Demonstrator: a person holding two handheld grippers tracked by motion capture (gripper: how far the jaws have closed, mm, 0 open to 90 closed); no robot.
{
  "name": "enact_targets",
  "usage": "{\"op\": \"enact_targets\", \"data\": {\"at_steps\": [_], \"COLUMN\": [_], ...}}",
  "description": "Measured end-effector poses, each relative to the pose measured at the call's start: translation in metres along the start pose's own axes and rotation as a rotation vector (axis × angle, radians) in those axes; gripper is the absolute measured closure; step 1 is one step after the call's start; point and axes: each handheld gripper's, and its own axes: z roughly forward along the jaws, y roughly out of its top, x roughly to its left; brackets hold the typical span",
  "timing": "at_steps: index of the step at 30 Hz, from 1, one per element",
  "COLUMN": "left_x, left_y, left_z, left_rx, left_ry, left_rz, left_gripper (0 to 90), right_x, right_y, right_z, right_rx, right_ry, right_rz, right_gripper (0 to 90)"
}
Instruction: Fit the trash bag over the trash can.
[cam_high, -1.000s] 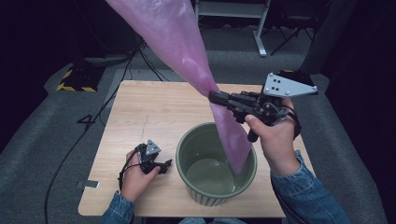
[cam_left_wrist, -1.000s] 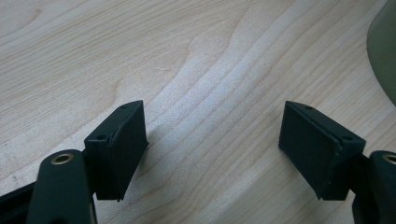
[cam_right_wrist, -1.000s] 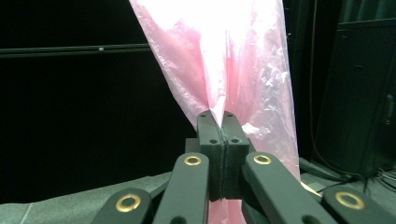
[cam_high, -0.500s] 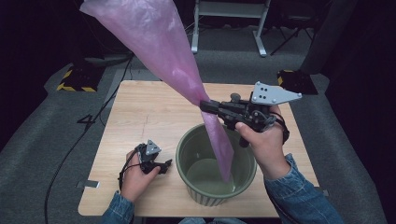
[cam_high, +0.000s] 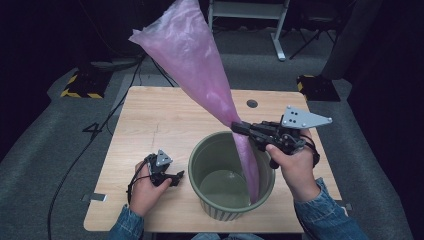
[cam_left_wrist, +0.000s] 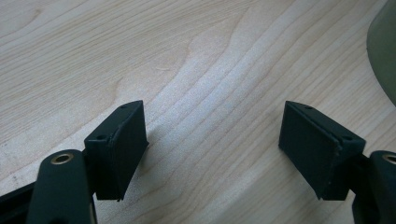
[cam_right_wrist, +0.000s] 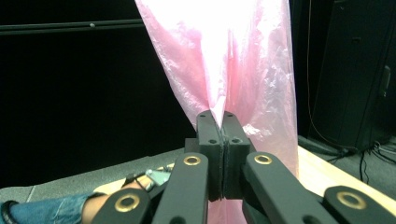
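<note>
Two fingers of right gripper clamped on pink plastic bag, its tail inside green bin on desk; left gripper fingers apart, idle; best lowered slowly, centred.

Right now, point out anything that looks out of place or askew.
The pink plastic bag is pinched midway by the right gripper: its lower end hangs in the green bin, the wide upper part billows out above. Nothing is spilled or damaged.

Three cameras are watching one table

One is looking down from high up; two are riding close on the grippers, one facing the wood, one facing maybe sideways, both sharing the pink bag.
</note>
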Motion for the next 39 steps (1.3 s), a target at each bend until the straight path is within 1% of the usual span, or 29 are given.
{"op": "enact_targets", "data": {"at_steps": [3,7,11,12,14,15,17,21,24,26,27,30,32,39], "left_x": [0.000,0.001,0.003,0.003,0.003,0.002,0.002,0.003,0.002,0.001,0.000,-0.002,-0.002,-0.002], "left_y": [0.000,0.000,0.001,0.001,0.003,0.004,0.006,0.013,0.018,0.020,0.021,0.021,0.021,0.020], "left_z": [0.000,0.000,-0.001,-0.001,-0.003,-0.004,-0.008,-0.018,-0.026,-0.029,-0.029,-0.029,-0.029,-0.029], "left_rx": [0.000,-0.001,0.000,0.001,0.001,-0.003,-0.011,-0.024,-0.041,-0.044,-0.047,-0.042,-0.038,-0.047], "left_ry": [-0.002,-0.007,0.007,0.006,0.005,0.004,0.004,0.032,0.028,0.023,0.021,0.014,0.014,0.007], "left_rz": [0.000,0.005,0.035,0.036,0.056,0.055,0.066,0.087,0.087,0.093,0.095,0.102,0.111,0.096], "left_gripper": [23.2,23.0,23.1,23.2,23.3,23.2,23.0,21.6,21.2,21.2,21.2,21.2,21.3,21.4], "right_x": [0.000,0.002,0.001,0.001,0.000,0.000,-0.001,-0.001,0.001,0.003,0.004,0.007,0.008,0.011], "right_y": [-0.006,-0.018,-0.032,-0.038,-0.043,-0.046,-0.052,-0.061,-0.066,-0.069,-0.069,-0.071,-0.072,-0.078], "right_z": [-0.006,-0.015,-0.022,-0.025,-0.028,-0.030,-0.034,-0.039,-0.042,-0.043,-0.043,-0.047,-0.049,-0.059], "right_rx": [0.011,0.042,0.070,0.081,0.094,0.103,0.120,0.175,0.206,0.229,0.230,0.262,0.273,0.302], "right_ry": [-0.006,-0.018,-0.023,-0.025,-0.029,-0.031,-0.037,-0.050,-0.050,-0.048,-0.048,-0.054,-0.056,-0.061], "right_rz": [-0.003,-0.012,0.000,0.004,0.007,0.012,0.019,0.017,0.013,0.013,0.013,0.010,0.012,0.024], "right_gripper": [89.7,89.5,89.0,89.0,89.0,89.0,89.0,89.0,89.0,89.2,89.0,89.1,89.0,88.9]}}
